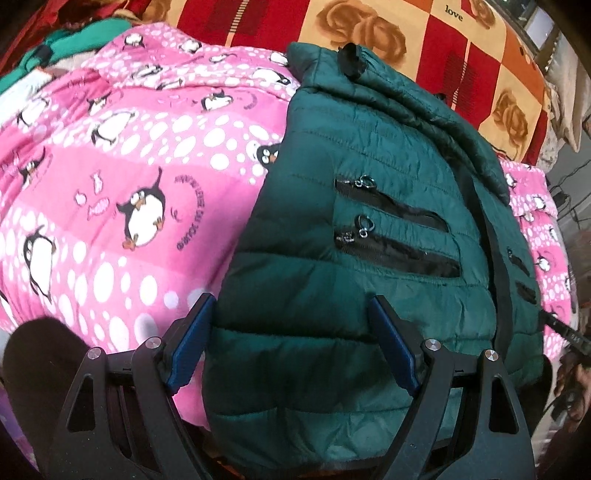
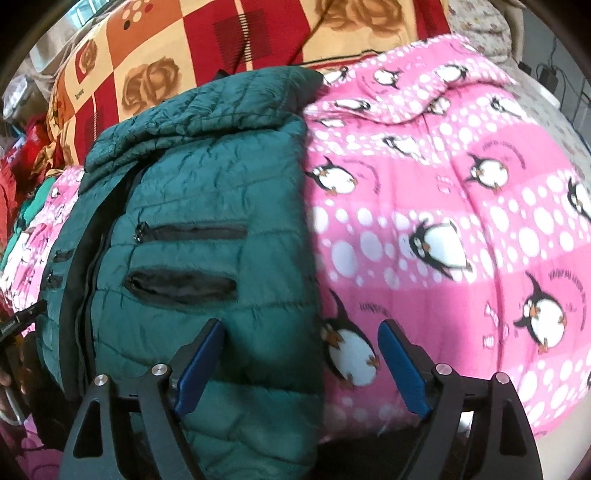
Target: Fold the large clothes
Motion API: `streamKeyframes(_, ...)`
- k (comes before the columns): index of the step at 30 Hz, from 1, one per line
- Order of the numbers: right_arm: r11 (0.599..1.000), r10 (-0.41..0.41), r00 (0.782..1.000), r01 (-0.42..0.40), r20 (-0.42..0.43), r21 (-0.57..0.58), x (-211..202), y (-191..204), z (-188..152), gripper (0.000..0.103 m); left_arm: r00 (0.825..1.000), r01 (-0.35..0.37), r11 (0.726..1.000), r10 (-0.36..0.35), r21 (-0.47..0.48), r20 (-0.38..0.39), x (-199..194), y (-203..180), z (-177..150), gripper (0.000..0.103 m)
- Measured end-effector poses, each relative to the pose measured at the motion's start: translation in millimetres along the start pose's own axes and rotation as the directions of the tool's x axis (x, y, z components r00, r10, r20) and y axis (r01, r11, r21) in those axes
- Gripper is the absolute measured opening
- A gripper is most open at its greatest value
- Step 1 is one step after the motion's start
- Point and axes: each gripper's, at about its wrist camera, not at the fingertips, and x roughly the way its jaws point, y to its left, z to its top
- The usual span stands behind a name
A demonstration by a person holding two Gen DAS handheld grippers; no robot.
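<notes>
A dark green quilted puffer jacket (image 1: 369, 229) with black zip pockets lies partly folded on a pink penguin-print blanket (image 1: 122, 177). My left gripper (image 1: 291, 314) is open, its blue pads straddling the jacket's near left edge, holding nothing. In the right wrist view the jacket (image 2: 199, 206) lies left of centre on the blanket (image 2: 443, 206). My right gripper (image 2: 301, 339) is open over the jacket's near right edge, left pad above the jacket, right pad above the blanket. The other gripper's tip shows at each view's edge (image 1: 561, 328).
A red, orange and cream rose-patterned cover (image 1: 424, 48) lies behind the jacket, also in the right wrist view (image 2: 192, 48). Green and red cloth (image 1: 85, 33) is piled at the far left. Cables and a charger (image 2: 546, 74) sit off the bed to the right.
</notes>
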Motion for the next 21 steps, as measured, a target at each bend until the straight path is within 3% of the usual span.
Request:
streamKeyframes(10, 0.987, 0.148, 0.984, -0.153, -0.095, -0.044, 11, 15, -20, 0.085, 0.994, 0.082, 0.996, -0.085, -0.036, -0.066, -1, 12, -4, 0.085)
streamKeyframes(13, 0.984, 0.154, 0.982, -0.162, -0.111, -0.07, 15, 23, -24, 0.085, 0.991, 0.085, 0.996, -0.088, -0.036, -0.099, 1, 14, -7, 0.087)
streamKeyframes(21, 0.975, 0.194, 0.97, -0.208, -0.149, -0.083, 14, 24, -30, 0.085, 0.984, 0.073, 0.995, -0.06, 0.07, -0.168, 1, 4, -25, 0.087)
